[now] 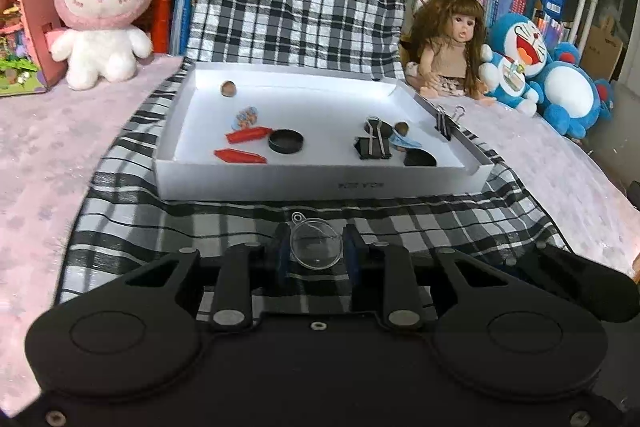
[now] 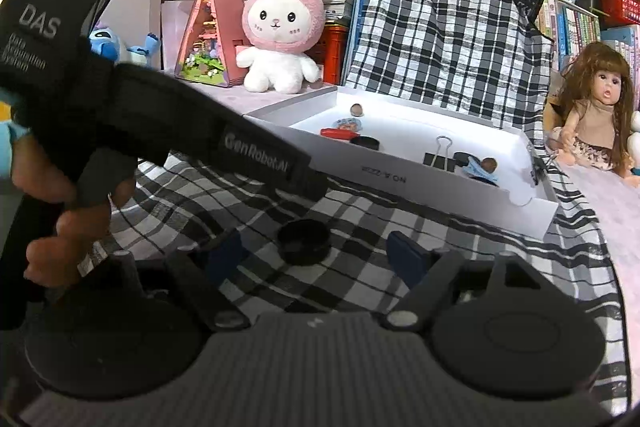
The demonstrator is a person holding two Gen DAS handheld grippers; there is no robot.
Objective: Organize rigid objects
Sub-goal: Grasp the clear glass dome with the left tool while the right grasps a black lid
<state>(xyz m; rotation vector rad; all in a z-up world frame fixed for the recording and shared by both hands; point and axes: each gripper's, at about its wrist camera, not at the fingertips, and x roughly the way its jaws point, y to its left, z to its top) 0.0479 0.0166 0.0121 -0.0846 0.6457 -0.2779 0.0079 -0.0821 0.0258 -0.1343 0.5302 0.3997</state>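
Our left gripper (image 1: 316, 254) has its blue-padded fingers (image 1: 353, 251) closed in on a clear plastic half-sphere with a small loop (image 1: 315, 242), pinching it by both sides just above the black-and-white checked cloth (image 1: 200, 227). Our right gripper (image 2: 316, 257) has its fingers (image 2: 404, 255) spread wide, and a black round cap (image 2: 304, 241) lies on the checked cloth between them, touching neither.

Beyond both grippers, a shallow white cardboard box (image 1: 320, 183) sits on the cloth. Toward its left side lie two red faceted sticks (image 1: 240, 155), another black round cap (image 1: 285, 141), a small printed oval piece (image 1: 245, 116) and, near the far left corner, a brown nut-like ball (image 1: 228, 89). Toward the right side we see a black binder clip with silver handles (image 1: 373, 143), a second brown ball (image 1: 401, 128), a pale blue scrap (image 1: 404, 142) and a dark flat disc (image 1: 419, 158) by the near wall. One more black binder clip (image 1: 446, 123) is clamped on the box's right wall.

Along the far edge of the pink-covered tabletop (image 1: 40, 147) stand a pink-and-white plush rabbit (image 1: 105, 7), a long-haired doll (image 1: 452, 43) and blue cat plush toys (image 1: 540, 75).
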